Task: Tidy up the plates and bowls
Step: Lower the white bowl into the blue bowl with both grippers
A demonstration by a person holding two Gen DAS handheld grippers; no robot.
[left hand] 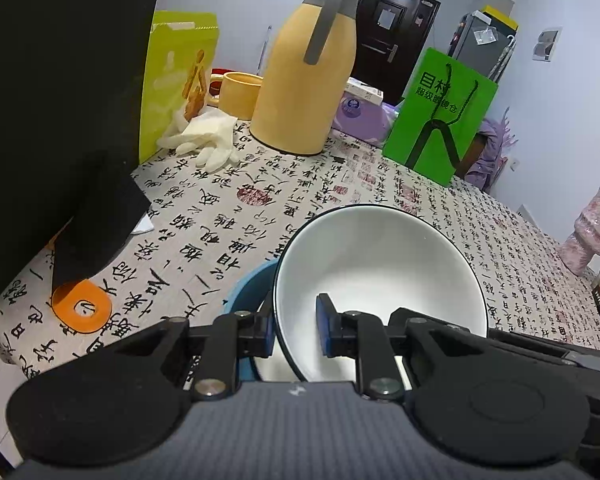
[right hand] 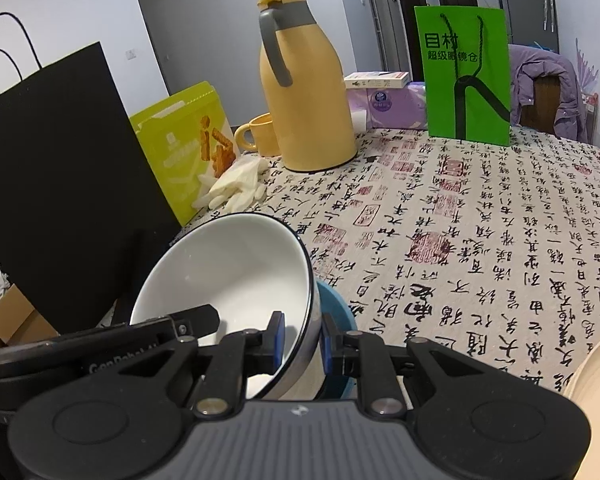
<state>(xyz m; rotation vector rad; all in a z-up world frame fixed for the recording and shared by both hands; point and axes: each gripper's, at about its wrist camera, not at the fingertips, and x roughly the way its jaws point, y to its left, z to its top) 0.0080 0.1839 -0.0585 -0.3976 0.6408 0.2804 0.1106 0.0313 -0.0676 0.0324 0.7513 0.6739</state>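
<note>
I have the white bowl (left hand: 380,276) pinched from both sides: my left hand-held gripper (left hand: 296,330) is clamped narrow on its left rim, one pad inside and one outside, and my right hand-held gripper (right hand: 302,340) is clamped the same way on the opposite rim. The bowl has no long axis to speak of; its mouth is tipped up and back toward the cameras, so I look straight into the white inside with its thin dark rim (right hand: 236,218). It sits low over a blue bowl (left hand: 252,292), whose rim shows just under and beside it on both sides; I cannot tell whether the two are touching. Both are at the near part of the worktop (right hand: 480,240), which is covered in a cloth printed with black characters. On my left a tall black bag (right hand: 60,184) stands close, with an orange tag (left hand: 82,308) lying by its foot. Well behind stand a yellow-green box (right hand: 188,148), pale gloves (left hand: 208,140), a yellow mug (right hand: 260,136), a yellow flask (right hand: 304,96) and a green bag (right hand: 466,76). To my right the cloth lies open across a broad stretch, and a cream plate's edge (right hand: 596,372) cuts into the lower right corner of the right wrist view.
</note>
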